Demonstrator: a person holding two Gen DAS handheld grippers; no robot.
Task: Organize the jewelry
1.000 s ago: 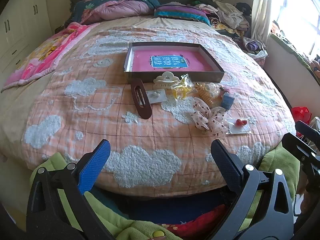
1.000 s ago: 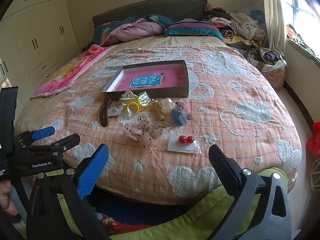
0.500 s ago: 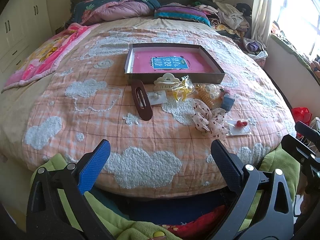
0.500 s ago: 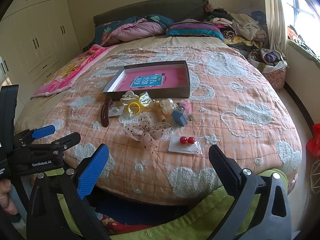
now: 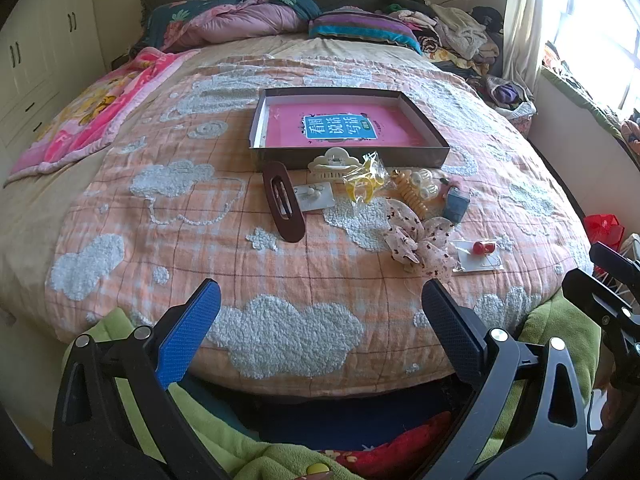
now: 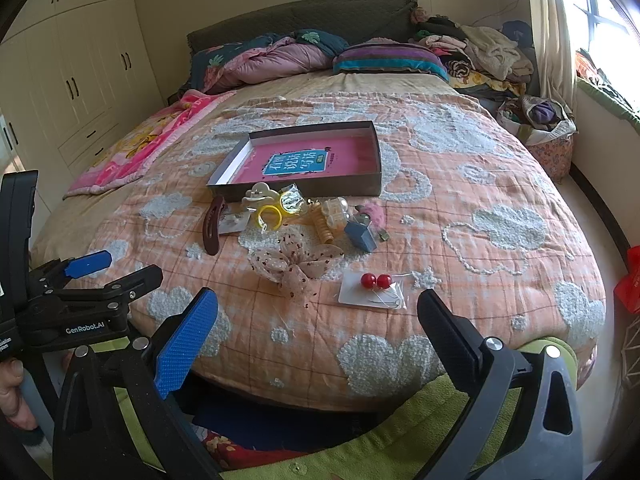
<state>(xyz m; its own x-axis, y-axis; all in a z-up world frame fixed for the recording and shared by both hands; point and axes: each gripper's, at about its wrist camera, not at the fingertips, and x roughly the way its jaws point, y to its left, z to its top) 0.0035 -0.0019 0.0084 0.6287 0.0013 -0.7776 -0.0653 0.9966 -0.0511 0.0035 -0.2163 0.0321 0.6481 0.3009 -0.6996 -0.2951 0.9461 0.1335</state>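
A shallow dark box (image 5: 424, 120) (image 6: 376, 148) with a pink printed bottom lies open on the bed. In front of it lie several accessories: a brown oval hair clip (image 5: 283, 206) (image 6: 211, 230), a cream claw clip (image 5: 330, 163), a bagged yellow ring (image 5: 365, 187) (image 6: 269, 217), a spiral hair tie (image 5: 413, 196), a blue-grey block (image 5: 457, 204) (image 6: 361, 236), a dotted bow (image 5: 416, 242) (image 6: 294, 260) and red bead earrings on a card (image 5: 483, 247) (image 6: 376, 281). My left gripper (image 5: 320, 324) and right gripper (image 6: 316, 328) are open and empty, short of the bed's near edge.
The bed has an orange quilt with white clouds (image 5: 280, 332). Pillows and piled clothes (image 5: 360, 28) lie at its head. A pink blanket (image 5: 92, 120) lies at the left. Wardrobes (image 6: 80, 80) stand left, a window sill right. Green fabric (image 6: 460, 420) lies below the grippers.
Both views have shifted only slightly; the grippers stay open and the items on the bed have not moved.
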